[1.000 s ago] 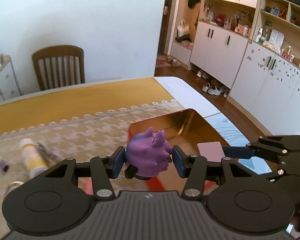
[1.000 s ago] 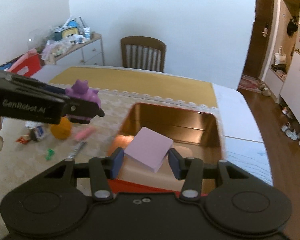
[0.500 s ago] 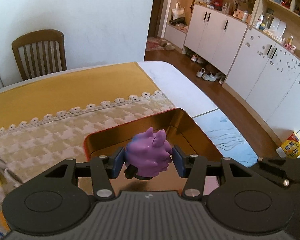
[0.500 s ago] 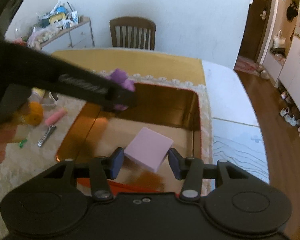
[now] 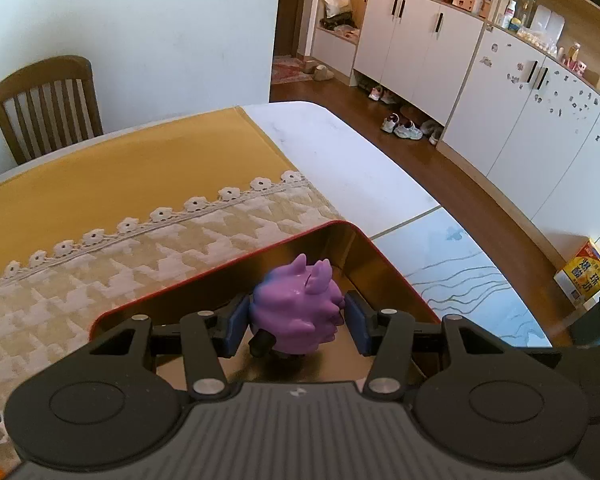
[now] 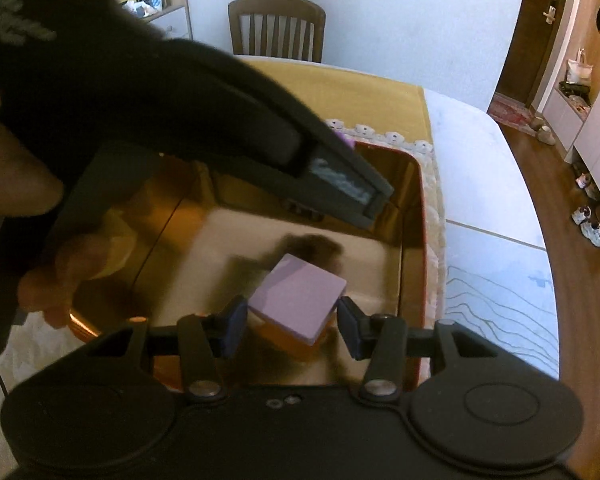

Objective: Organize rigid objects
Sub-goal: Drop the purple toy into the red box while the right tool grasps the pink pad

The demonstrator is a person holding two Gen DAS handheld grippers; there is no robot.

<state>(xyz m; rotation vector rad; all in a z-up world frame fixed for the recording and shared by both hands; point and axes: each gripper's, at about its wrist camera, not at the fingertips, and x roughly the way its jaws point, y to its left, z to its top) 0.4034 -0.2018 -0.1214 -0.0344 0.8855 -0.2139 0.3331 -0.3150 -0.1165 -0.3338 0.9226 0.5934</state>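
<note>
The left gripper [image 5: 296, 322] grips a purple toy [image 5: 296, 312] between its blue pads [image 5: 234, 330], both pads pressed against the toy's sides. The toy hangs inside a gold tray [image 5: 384, 264] with a red rim, near the tray's far right corner. The tray sits on a patterned cloth [image 5: 140, 264] with a lace edge, which lies over a yellow cloth [image 5: 120, 172] on the table [image 5: 340, 160].

The right gripper [image 6: 292, 326] is closed on a lilac block [image 6: 298, 296], held corner to corner between its pads [image 6: 234, 326]. The block is low over the tray's [image 6: 412, 248] shiny floor, toward its right wall; whether it touches the floor cannot be told. The left gripper's dark body [image 6: 220, 120] crosses above it from the left, blurred. A wooden chair [image 6: 276, 26] stands at the table's far end.
</note>
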